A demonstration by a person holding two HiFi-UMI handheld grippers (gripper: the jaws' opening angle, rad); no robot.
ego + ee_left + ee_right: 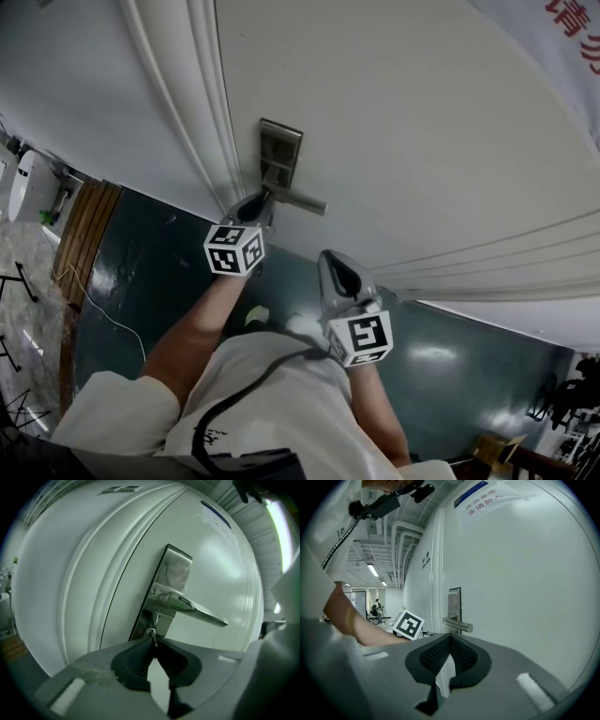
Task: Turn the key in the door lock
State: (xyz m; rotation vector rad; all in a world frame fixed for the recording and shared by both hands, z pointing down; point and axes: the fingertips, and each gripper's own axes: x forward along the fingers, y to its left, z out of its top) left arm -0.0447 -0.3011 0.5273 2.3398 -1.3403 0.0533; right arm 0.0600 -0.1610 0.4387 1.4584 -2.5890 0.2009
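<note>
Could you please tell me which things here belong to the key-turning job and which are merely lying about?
Job in hand:
key, clamped by the left gripper
lock plate
door

Lying about:
lever handle
right gripper, shut and empty
paper notice
white cable on the floor

Looking steeply down from the head camera, I see a white door [394, 112] filling most of the frame. Its metal lock plate [279, 150] carries a lever handle [298, 199] that runs toward the picture's right. My left gripper [255, 204] has its tip at the plate's lower end, just under the lever. My right gripper [333, 264] hangs lower and to the right, apart from the lock plate. A dark green floor [141, 281] lies beneath, my white shirt [272, 394] is at the bottom, and a sheet with red print [562, 37] sits at the top right.
</note>
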